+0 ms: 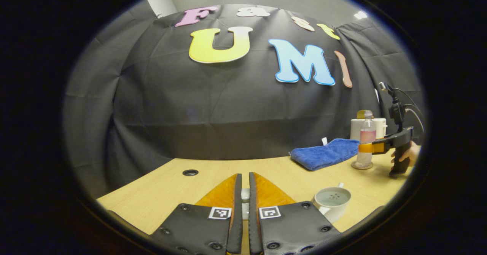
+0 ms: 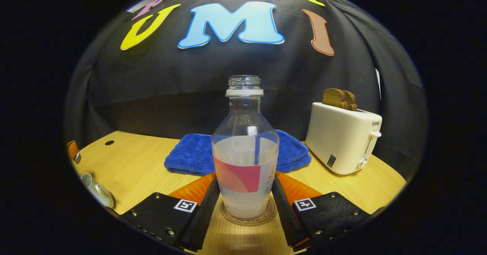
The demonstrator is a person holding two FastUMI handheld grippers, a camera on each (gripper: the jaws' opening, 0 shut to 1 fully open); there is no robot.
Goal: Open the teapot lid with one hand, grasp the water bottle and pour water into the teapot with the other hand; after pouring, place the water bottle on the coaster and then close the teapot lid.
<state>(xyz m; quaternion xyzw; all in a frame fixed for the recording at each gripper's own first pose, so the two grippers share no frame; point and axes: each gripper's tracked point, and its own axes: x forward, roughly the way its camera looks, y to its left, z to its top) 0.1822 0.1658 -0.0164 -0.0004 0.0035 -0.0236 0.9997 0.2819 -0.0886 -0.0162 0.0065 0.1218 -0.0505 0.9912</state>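
We find the right tool (image 2: 245, 194) pinching the bottle (image 2: 244, 160) low on its label; thin, slippery, part-filled plastic, so grip mid-body.

Both views are evenly lit from above; ceiling lamps glow at the top of the left gripper view. The bench (image 2: 137, 167) looks bright, with soft shadows. Fisheye distortion bends straight lines near the edges. The water bottle (image 2: 244, 148) is sharp and carries a pale reflection.
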